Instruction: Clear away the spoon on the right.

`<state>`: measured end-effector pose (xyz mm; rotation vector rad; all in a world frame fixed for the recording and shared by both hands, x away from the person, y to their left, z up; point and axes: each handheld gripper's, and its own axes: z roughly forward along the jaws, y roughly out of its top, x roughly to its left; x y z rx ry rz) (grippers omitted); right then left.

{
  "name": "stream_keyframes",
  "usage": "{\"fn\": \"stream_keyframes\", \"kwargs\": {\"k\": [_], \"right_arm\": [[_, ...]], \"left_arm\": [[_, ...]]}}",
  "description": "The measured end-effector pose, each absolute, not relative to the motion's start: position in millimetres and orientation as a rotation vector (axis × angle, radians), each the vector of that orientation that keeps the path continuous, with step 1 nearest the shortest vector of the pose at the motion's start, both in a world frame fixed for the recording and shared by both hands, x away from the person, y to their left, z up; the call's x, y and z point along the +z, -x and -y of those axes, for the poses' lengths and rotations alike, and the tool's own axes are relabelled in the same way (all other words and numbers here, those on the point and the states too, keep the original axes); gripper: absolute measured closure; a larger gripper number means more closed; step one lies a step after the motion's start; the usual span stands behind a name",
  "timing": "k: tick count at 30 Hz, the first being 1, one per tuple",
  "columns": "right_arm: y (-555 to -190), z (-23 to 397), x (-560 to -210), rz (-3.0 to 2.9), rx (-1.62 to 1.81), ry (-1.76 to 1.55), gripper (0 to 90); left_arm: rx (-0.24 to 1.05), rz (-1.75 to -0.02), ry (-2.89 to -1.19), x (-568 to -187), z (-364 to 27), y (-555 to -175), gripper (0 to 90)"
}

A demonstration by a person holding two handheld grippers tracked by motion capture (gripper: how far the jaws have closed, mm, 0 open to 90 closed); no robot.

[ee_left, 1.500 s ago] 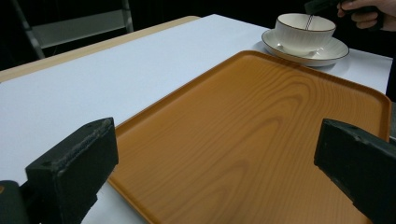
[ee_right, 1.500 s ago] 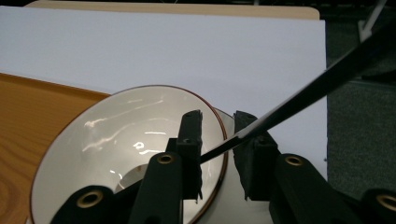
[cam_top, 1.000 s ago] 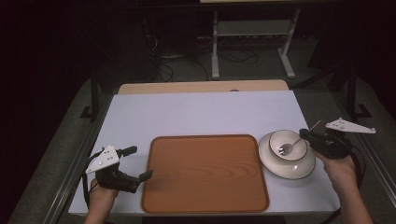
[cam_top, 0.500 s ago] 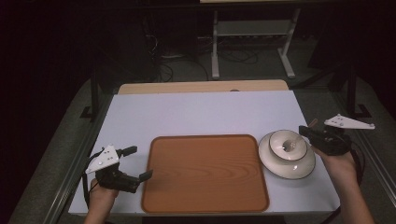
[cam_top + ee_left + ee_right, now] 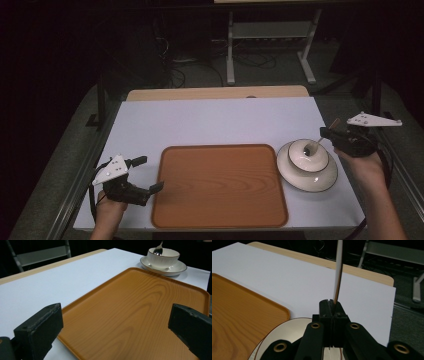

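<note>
The right tongs (image 5: 334, 134) are clamped tight on the handle of a spoon (image 5: 313, 146), their jaws pressed together on the thin metal, as the right gripper view shows with the handle (image 5: 337, 272) rising straight up from between them. The spoon's head rests inside the bowl (image 5: 308, 156), which sits on a saucer (image 5: 300, 181) just to the right of the tray (image 5: 220, 185). The left tongs (image 5: 151, 174) hang wide open and hold nothing, hovering at the tray's left edge, with one jaw over the white worktop (image 5: 210, 120) and the other over the wood-grain surface.

The step in hand looks like moving the spoon out of the bowl, most likely over to the tray. To do it well, lift the spoon straight up until its head clears the bowl's rim before swinging left toward the tray, since dragging it sideways early could tip the bowl or shift it on the saucer. The grip sits far along a slim, smooth handle, so the spoon may pivot between the jaws; keep the squeeze firm and the motion slow. Lower it flat onto the tray near its right side and release only once the head touches. The left tongs could steady the tray if it slides.
</note>
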<state>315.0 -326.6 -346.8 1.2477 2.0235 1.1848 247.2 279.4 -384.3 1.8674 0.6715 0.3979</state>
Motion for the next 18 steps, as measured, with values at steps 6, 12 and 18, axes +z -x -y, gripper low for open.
{"fn": "stream_keyframes", "kwargs": {"k": [6, 12, 18], "right_arm": [[-321, 325, -343, -2.042, 1.210, -1.241, 88.4], [-319, 319, -329, -2.050, 1.233, -1.192, 88.5], [-318, 308, -314, -2.042, 1.257, -1.139, 88.5]], "left_arm": [[0.395, -0.674, -1.865, -385, -279, -248, 0.0], [0.397, -0.674, -1.865, -385, -279, -249, 0.0], [0.394, -0.674, -1.867, -385, -279, -248, 0.0]]}}
